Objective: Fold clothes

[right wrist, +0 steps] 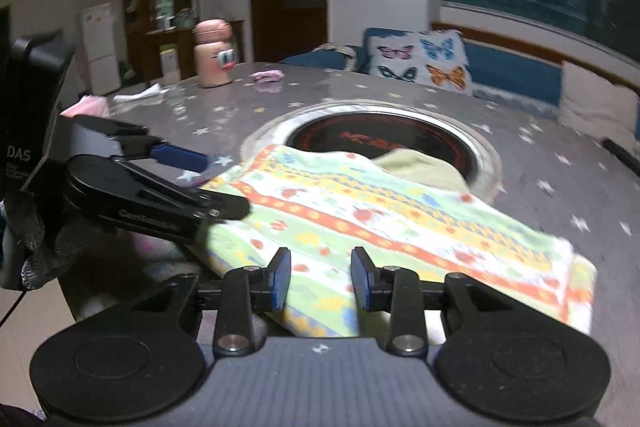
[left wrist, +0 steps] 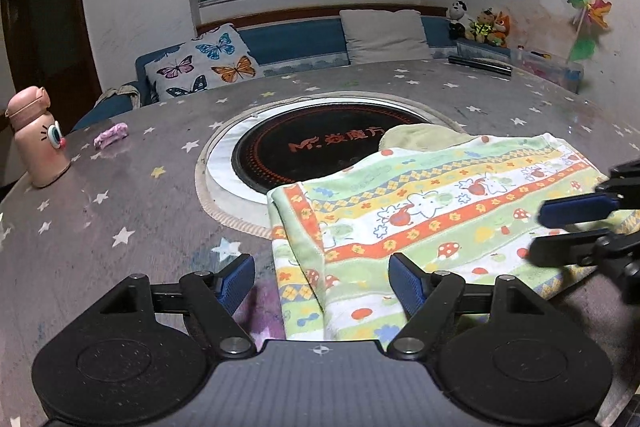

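Cloth, a striped, printed piece already doubled over, lies on the counter partly over a round black hotplate set into it. In the left wrist view, the left gripper is released, its jaws wide apart with nothing pressed between them; the near left corner of the cloth sits between and just ahead of its blue pads, the folded edge running away in front. The right gripper shows at the far right, over the cloth's right side. A pink bottle stands well off to the left.

In the right wrist view, the right gripper is also released: its jaws stand a modest way apart, and the cloth's near edge lies in the gap without being pinched. The left gripper hovers to the left over the cloth's other corner.

A fold seems just laid down and let go. The next move likely calls for each gripper to take a fresh corner or edge, pinching all layers together, and carry it across evenly so the cloth does not skew.
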A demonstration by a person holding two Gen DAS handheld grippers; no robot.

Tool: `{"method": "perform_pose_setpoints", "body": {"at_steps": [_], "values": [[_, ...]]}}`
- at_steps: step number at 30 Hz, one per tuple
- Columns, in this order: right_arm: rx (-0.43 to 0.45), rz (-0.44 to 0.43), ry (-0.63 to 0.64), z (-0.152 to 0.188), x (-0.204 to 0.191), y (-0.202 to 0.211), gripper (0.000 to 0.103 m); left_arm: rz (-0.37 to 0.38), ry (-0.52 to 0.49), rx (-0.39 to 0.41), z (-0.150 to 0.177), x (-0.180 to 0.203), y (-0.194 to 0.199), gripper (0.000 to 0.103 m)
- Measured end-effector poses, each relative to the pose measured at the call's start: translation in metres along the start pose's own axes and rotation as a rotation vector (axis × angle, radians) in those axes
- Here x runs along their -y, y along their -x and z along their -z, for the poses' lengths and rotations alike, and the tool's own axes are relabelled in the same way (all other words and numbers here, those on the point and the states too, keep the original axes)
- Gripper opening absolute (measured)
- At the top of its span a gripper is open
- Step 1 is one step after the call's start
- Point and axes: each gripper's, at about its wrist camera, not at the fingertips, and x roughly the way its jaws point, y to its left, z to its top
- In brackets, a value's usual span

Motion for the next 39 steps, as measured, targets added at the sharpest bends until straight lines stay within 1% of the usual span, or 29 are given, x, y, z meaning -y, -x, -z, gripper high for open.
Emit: {"method": "perform_pose_setpoints", "body": {"at_steps": [2,7,11,13,15,17,19,22,25,28,32,36,39], "values": [[-0.005,0.015,-0.035,0.005,0.009,0.005,0.033,-0.001,0.006,-0.001,0.000,0.000,-0.001,0.078],[-0.013,0.091,-0.109,0.021,0.032,0.020,0.033,-0.004,0.016,-0.002,0.001,-0.001,-0.001,0.079],[-0.030,0.150,-0.132,0.031,0.044,0.033,0.032,-0.007,0.019,-0.004,0.000,-0.001,-0.001,0.081],[-0.033,0.156,-0.162,0.031,0.050,0.038,0.032,-0.008,0.021,-0.005,-0.001,-0.001,-0.001,0.081],[-0.014,0.161,-0.184,0.025,0.057,0.041,0.032,-0.010,0.022,-0.006,-0.001,-0.002,-0.001,0.081],[0.013,0.183,-0.181,0.018,0.062,0.039,0.033,-0.012,0.028,-0.008,-0.002,-0.002,-0.002,0.082],[0.027,0.185,-0.206,0.013,0.071,0.032,0.033,-0.016,0.039,-0.012,-0.001,-0.004,-0.002,0.083],[0.010,0.194,-0.254,0.014,0.085,0.017,0.032,-0.029,0.046,-0.015,-0.001,-0.008,-0.001,0.084],[0.007,0.182,-0.288,0.018,0.094,0.017,0.031,-0.035,0.054,-0.021,-0.004,-0.012,-0.002,0.085],[0.024,0.211,-0.267,0.011,0.094,0.018,0.032,-0.046,0.058,-0.022,-0.010,-0.016,-0.006,0.085],[0.039,0.207,-0.275,0.000,0.103,0.006,0.032,-0.073,0.063,-0.015,-0.021,-0.019,-0.016,0.085],[0.018,0.222,-0.296,-0.001,0.112,-0.008,0.032,-0.103,0.109,-0.045,-0.030,-0.032,-0.033,0.085],[0.017,0.230,-0.317,0.000,0.117,-0.008,0.032,-0.118,0.134,-0.059,-0.036,-0.040,-0.044,0.085]]}}
